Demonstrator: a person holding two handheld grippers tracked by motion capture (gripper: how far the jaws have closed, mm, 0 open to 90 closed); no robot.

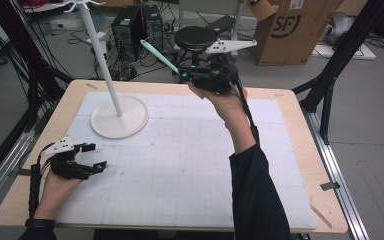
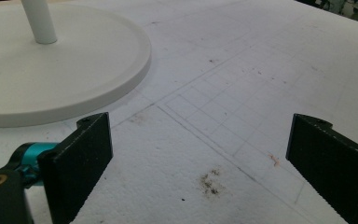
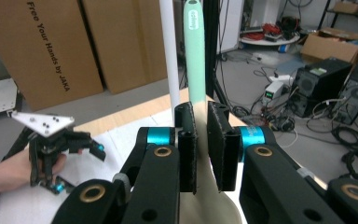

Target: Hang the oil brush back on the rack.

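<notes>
Two grippers are in play, and we are using them very differently. We are holding the right gripper [image 1: 192, 75] raised over the far edge of the table [image 1: 300, 150], its jaws pressed together on a mint-green spatula [image 1: 160, 56] with a cream-coloured blade [image 3: 214, 196]; the handle is pointing up and away toward the white pole [image 1: 100, 55] of the stand. We are resting the left gripper [image 1: 92, 157] low at the near left of the white mat [image 1: 190, 160], jaws wide apart and holding nothing, just beside the stand's round base [image 1: 119, 116].

We judge the step in hand to be hanging the spatula on one of the hooks [image 1: 77, 6] at the top of the pole. To do it well, we are keeping the grip firm near the blade end so the handle cannot swing, and we should lift the handle's tip, which seems to have a slot, above a hook before lowering it on. The stand looks light, so a sideways nudge could tip it; the idle left gripper is near enough to steady the base.

The mat is marked with a faint grid and carries a few brown stains close to the left gripper. Beyond the table we are seeing cardboard boxes [image 1: 292, 30], computer towers [image 1: 137, 27], a black stool [image 1: 196, 37] and loose cables on a grey floor.
</notes>
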